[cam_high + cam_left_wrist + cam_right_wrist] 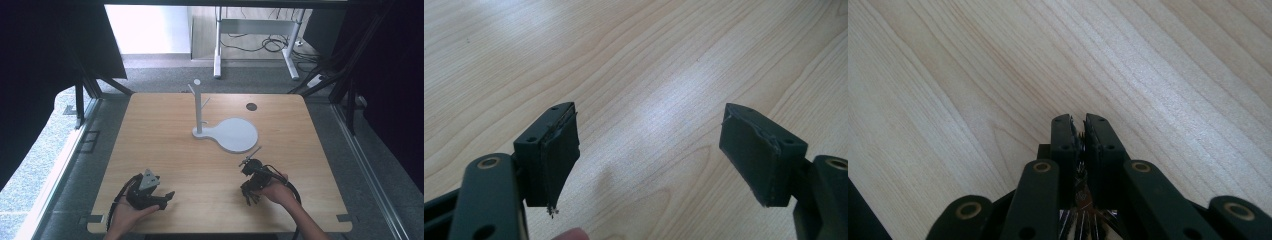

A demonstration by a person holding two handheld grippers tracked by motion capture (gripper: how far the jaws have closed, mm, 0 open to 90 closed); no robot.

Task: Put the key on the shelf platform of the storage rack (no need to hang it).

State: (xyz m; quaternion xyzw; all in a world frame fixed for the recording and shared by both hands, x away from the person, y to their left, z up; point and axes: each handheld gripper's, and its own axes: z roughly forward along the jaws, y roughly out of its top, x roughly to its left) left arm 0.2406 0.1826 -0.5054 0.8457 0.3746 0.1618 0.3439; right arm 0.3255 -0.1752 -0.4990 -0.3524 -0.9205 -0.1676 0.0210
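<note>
**Right jaws closed on a thin metal utensil; hanging stand ahead.**
The right gripper (pixel 1082 120) holds its jaws pressed almost together on a thin metal utensil (pixel 253 153), whose slim shaft juts from the jaws toward 1 o'clock in the high view; its kind cannot be told. The left gripper (pixel 649 125), at 9 o'clock of the right one, rests with jaws wide apart and nothing between them, low over the bare wooden surface (pixel 165 140). The white peg stand (pixel 199 107) rises at 11 o'clock, well apart. The step is judged a completed grasp; next, lifting and carrying the utensil to a peg calls for a steady grip.
</note>
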